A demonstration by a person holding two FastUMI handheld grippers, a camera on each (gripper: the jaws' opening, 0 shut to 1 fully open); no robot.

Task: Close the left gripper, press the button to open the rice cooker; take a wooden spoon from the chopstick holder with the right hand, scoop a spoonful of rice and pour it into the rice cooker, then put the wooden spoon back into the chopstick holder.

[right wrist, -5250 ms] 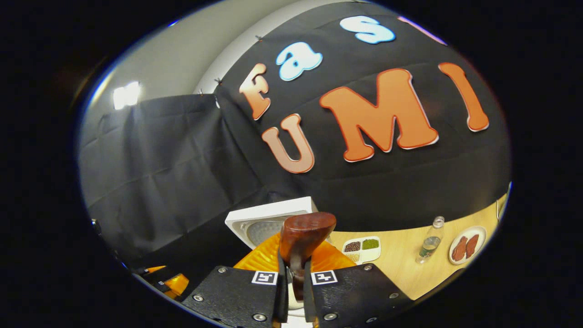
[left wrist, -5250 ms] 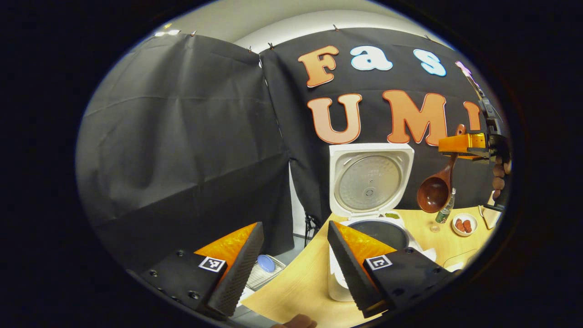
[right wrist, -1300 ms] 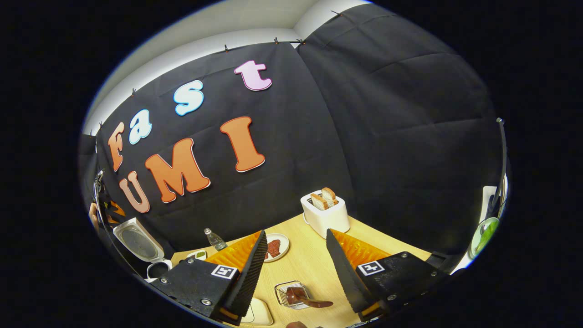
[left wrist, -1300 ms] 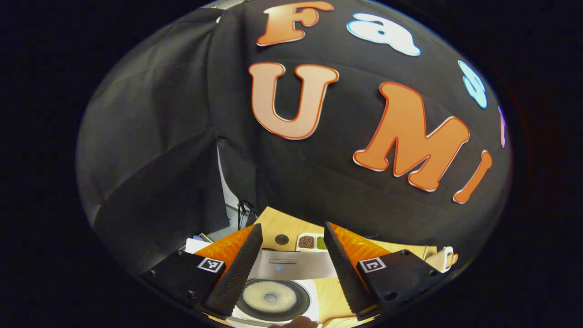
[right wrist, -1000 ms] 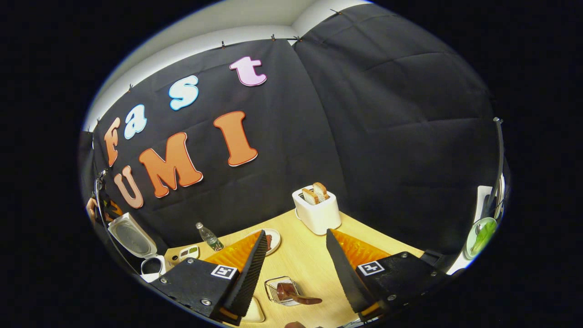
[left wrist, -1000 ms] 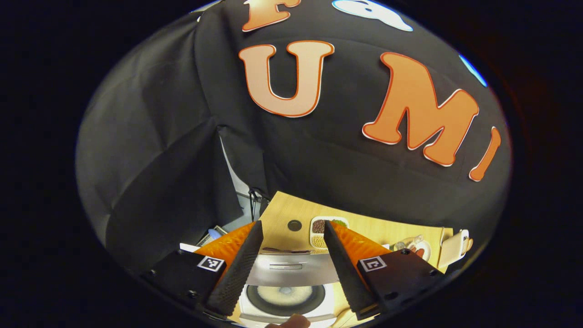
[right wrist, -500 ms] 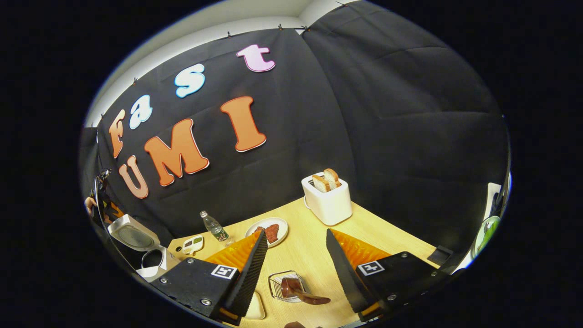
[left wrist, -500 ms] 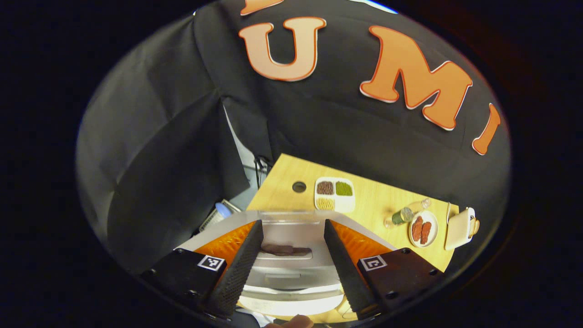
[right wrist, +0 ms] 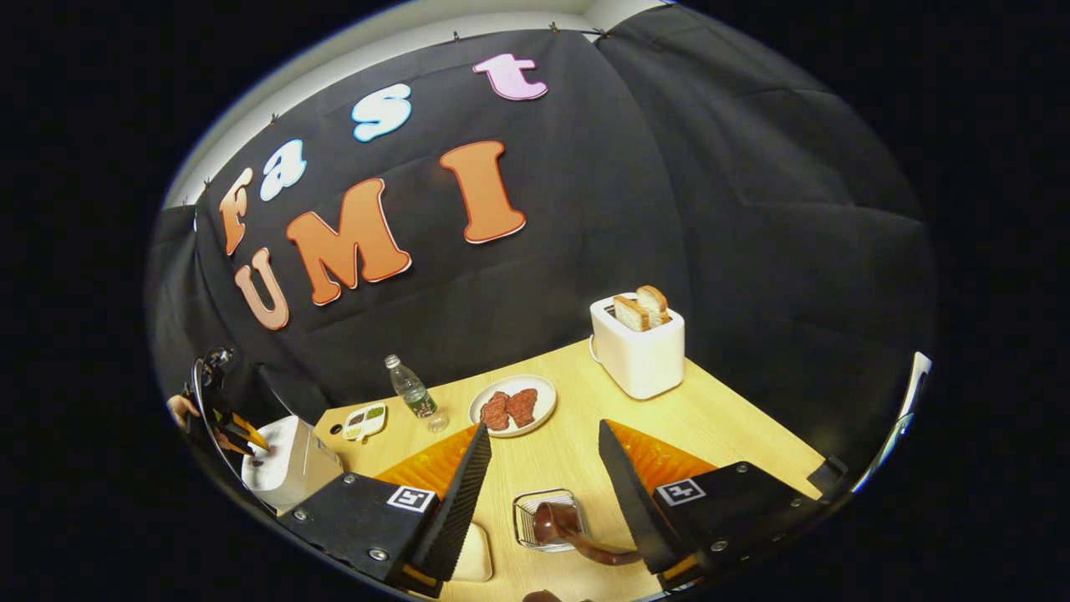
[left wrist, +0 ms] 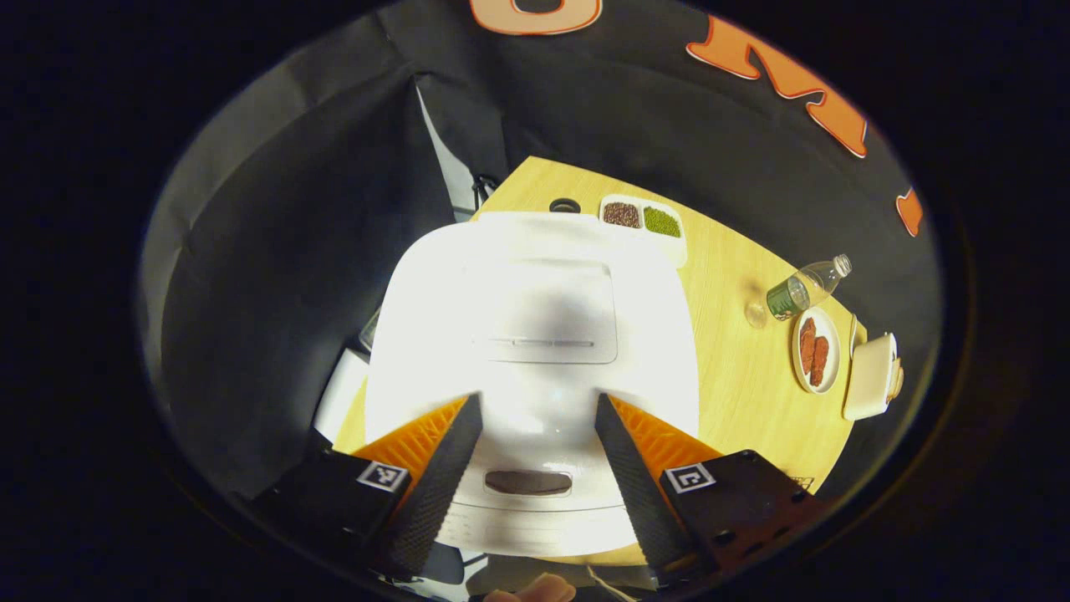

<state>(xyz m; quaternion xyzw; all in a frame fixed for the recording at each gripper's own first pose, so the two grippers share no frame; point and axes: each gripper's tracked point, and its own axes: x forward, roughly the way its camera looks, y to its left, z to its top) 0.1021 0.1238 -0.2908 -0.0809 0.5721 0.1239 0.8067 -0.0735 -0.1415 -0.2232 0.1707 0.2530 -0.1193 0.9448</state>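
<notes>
left gripper (left wrist: 535, 456): we see fingers spread, nothing between
rice cooker (left wrist: 535, 334): lid down, right below us
table (left wrist: 744, 385): we see grain tray (left wrist: 642, 217), bottle (left wrist: 801, 287), meat plate (left wrist: 815, 359)

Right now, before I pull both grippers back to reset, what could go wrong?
1. The wooden spoon lies tilted in the chopstick holder, its handle reaching under the right gripper; retreating could snag it.
2. The left gripper, jaws open, sits close over the closed rice cooker; a bump on the button might reopen it.
</notes>
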